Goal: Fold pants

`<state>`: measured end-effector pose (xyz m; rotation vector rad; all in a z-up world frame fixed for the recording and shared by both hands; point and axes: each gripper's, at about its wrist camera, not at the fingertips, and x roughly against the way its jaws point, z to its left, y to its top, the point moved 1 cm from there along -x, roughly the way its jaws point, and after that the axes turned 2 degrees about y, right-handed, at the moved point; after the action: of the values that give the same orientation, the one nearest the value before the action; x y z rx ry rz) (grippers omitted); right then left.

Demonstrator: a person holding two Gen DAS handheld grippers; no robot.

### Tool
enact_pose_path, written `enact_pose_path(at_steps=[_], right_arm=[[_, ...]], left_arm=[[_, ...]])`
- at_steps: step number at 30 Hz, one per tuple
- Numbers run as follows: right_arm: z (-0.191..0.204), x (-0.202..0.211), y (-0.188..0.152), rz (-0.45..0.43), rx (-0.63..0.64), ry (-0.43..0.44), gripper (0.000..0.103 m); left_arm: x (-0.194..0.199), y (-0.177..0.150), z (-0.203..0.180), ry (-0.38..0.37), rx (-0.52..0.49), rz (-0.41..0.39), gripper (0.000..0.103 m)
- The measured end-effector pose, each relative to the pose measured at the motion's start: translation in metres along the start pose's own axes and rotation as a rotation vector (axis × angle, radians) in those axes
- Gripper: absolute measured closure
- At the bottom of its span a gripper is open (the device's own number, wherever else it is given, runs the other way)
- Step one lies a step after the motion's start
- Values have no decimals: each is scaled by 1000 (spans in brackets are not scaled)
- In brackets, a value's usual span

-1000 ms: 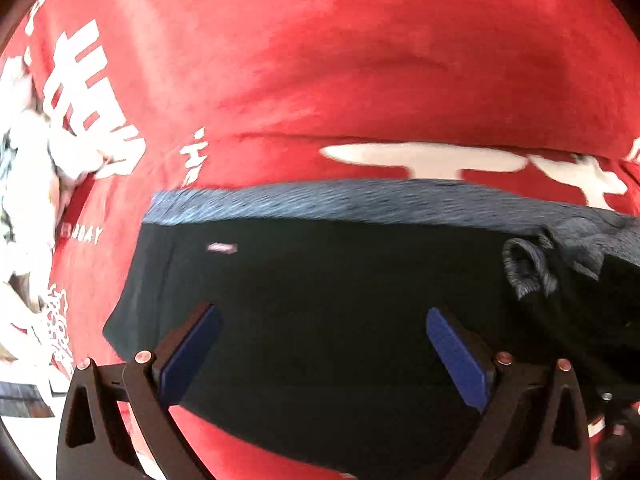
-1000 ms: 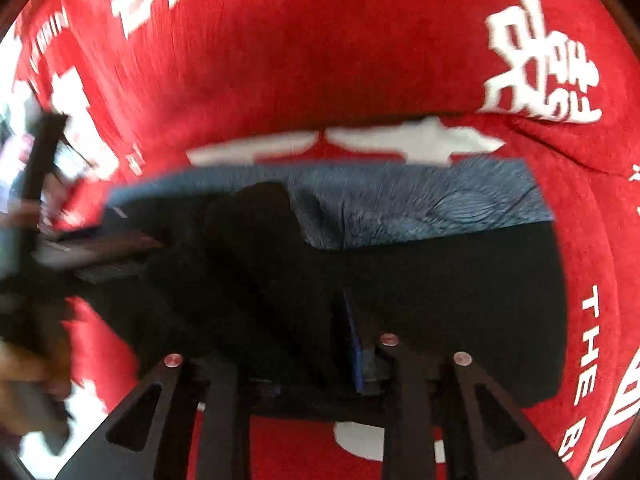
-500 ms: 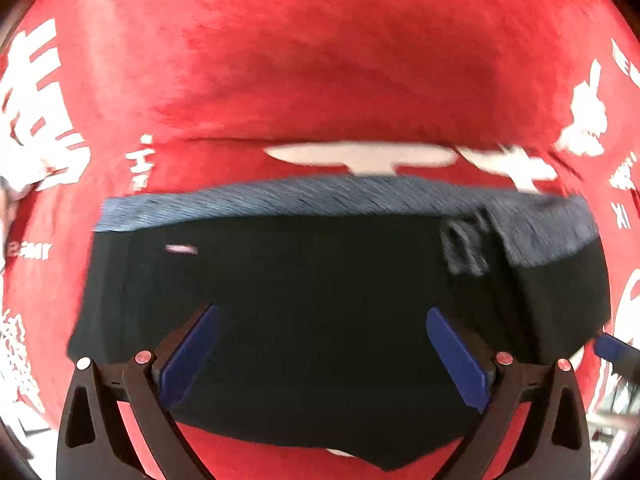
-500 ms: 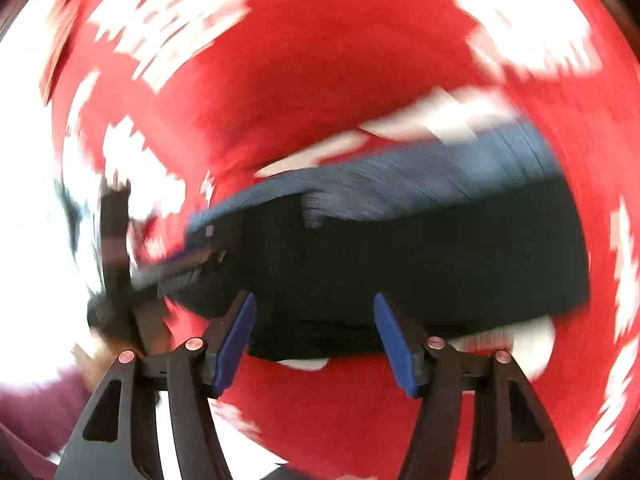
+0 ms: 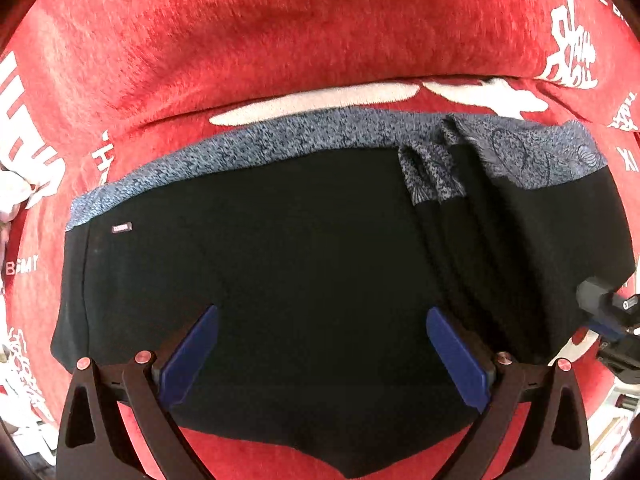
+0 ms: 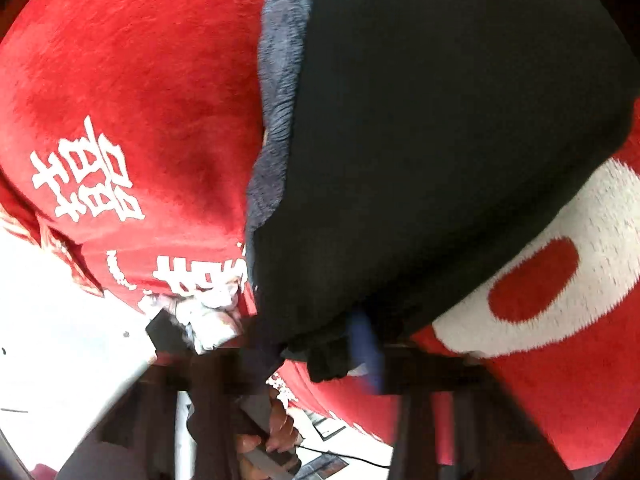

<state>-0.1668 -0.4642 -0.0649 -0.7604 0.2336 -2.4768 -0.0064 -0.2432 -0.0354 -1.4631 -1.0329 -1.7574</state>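
Observation:
The black pants [image 5: 304, 264] lie folded on a red blanket [image 5: 280, 40], with a blue-grey speckled waistband [image 5: 280, 140] along the far edge and a bunched fold at the right. My left gripper [image 5: 320, 352] is open and empty just above the near part of the pants. The right gripper [image 5: 604, 316] shows at the right edge of the left wrist view, at the pants' corner. In the right wrist view the pants [image 6: 440, 140] fill the upper right. My right gripper [image 6: 316, 344] is blurred, and its blue pad [image 6: 366, 344] touches the near edge of the fabric.
The red blanket [image 6: 140, 100] carries white printed characters and a white patch with a red dot [image 6: 532, 280]. A white surface [image 6: 60, 320] lies beyond the blanket's edge at the left. A hand [image 6: 272, 432] shows at the bottom of the right wrist view.
The right gripper opened half a second ago, then swung round to the pants' corner and closed in on the fabric edge. The left gripper stayed open and moved slightly left over the pants.

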Motion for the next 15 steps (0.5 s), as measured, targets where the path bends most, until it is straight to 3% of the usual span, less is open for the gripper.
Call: enact_pose_path(at_steps=[2,4,8,12,14,15], right_arm=[[6,3,1,-18,6,25,98],[26,4,-4,-21,89,21,99],[18,-18,-19,31,97,-78,99],[1,-30,-21,17,89,-123,99],[16,-32,-21,60,168,-188,96],[24,-33,-22,95,206,-214,89]], left_arm=[[9,2,4,0,8,-28,0],[17,2,10,8,20,-61,0],[15,4,29,41,80,-56,0],[19,5,37,47,114,-54,0],[25,6,32,36,97,-65,0],[29,9,28,26,86,-68,0]])
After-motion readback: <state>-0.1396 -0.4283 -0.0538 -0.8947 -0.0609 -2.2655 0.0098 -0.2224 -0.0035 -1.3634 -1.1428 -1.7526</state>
